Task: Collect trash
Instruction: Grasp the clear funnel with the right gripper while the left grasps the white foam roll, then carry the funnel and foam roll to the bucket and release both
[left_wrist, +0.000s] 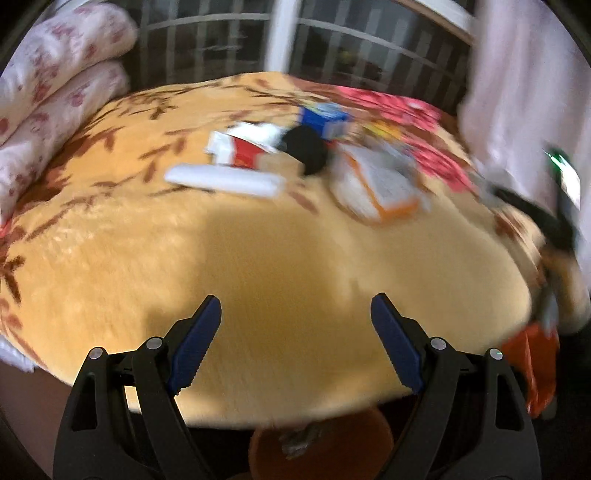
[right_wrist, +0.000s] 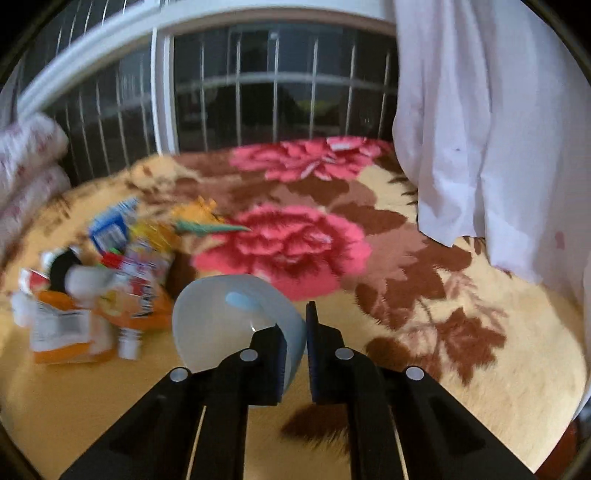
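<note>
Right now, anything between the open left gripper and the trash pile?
Nothing visible. The left gripper hangs open over bare yellow blanket, with the trash pile farther up the bed. The view is motion-blurred, so small items could go unseen.

floral blanket (right_wrist: 461, 295), white curtain (right_wrist: 480, 129), barred window (right_wrist: 277, 92), folded quilts (left_wrist: 55, 92).

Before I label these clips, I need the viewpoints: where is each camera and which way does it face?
Left wrist: on the left claw, looking down over the blanket toward the trash pile; open fingers show.
Right wrist: on the right claw, facing the window, shut on a plastic cup.
Shared: blanket, pile, window bars.
</note>
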